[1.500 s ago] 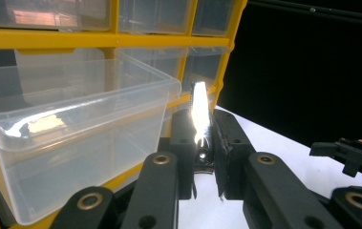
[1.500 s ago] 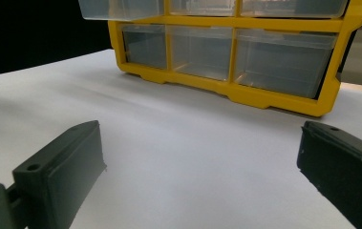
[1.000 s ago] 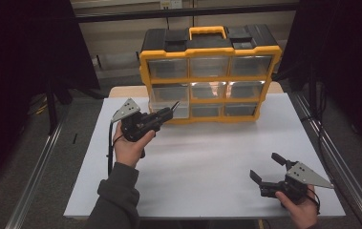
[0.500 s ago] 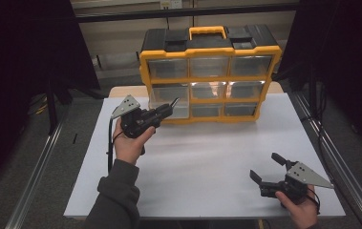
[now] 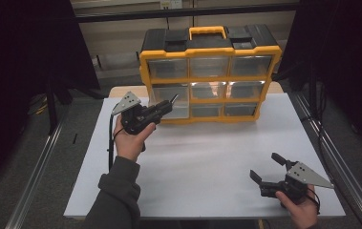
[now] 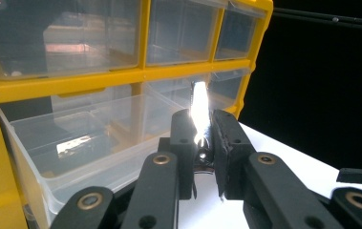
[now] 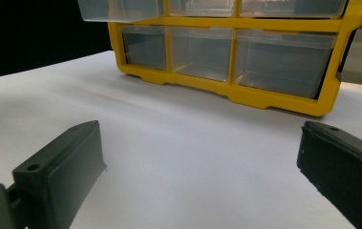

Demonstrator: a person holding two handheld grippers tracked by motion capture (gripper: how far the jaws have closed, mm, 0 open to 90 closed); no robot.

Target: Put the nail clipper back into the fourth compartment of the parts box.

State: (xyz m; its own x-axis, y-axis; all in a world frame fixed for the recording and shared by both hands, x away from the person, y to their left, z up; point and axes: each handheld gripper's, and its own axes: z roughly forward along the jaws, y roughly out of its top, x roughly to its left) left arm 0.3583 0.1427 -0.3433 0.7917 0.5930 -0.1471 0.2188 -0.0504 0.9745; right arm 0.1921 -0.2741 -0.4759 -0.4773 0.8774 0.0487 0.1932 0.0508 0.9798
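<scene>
Altogether 9 drawers (image 5: 209,67), 1 screw (image 6: 198,112), 2 grippers (image 5: 162,109).

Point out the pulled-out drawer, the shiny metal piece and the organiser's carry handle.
pulled-out drawer (image 6: 73,138): left gripper view, clear floor.
shiny metal piece (image 6: 199,112): left gripper view, bright blade.
carry handle (image 5: 207,30): high view, top bar.

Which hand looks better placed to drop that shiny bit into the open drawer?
Left. The left tool is shut on the shiny piece right above the pulled-out drawer. The right tool hangs open and empty near the table edge, well away from the organizer.
</scene>
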